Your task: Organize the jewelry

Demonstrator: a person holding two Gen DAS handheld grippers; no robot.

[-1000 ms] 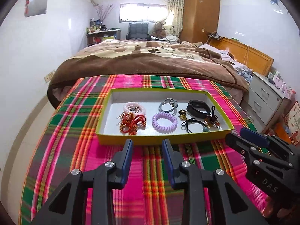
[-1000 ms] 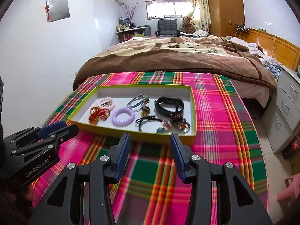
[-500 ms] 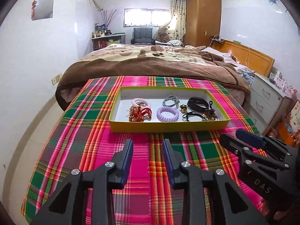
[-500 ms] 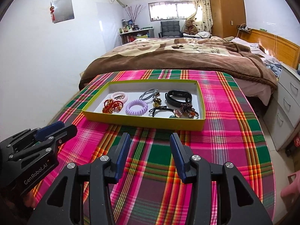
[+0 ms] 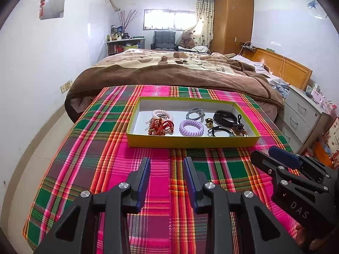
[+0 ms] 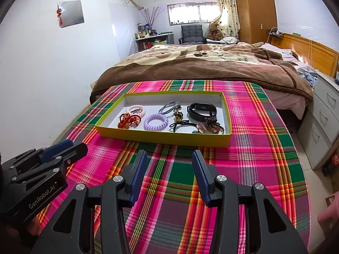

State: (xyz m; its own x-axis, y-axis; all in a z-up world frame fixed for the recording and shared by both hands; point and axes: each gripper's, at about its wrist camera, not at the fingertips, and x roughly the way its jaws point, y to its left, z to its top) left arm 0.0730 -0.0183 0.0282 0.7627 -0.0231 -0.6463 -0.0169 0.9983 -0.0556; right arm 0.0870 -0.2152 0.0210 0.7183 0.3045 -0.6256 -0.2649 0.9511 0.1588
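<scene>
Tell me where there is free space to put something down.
The plaid cloth is bare between the yellow tray and both grippers, and right of the tray. Inside the tray, only the strip along its far wall is free; the right end is crowded.

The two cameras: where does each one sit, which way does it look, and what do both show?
Left wrist: on the left gripper, looking forward and down over the plaid cloth at the tray; own fingers below, right gripper at right.
Right wrist: on the right gripper, same direction; own fingers below, left gripper at left.
Shared: tray, purple coil, bed, open empty jaws.
</scene>
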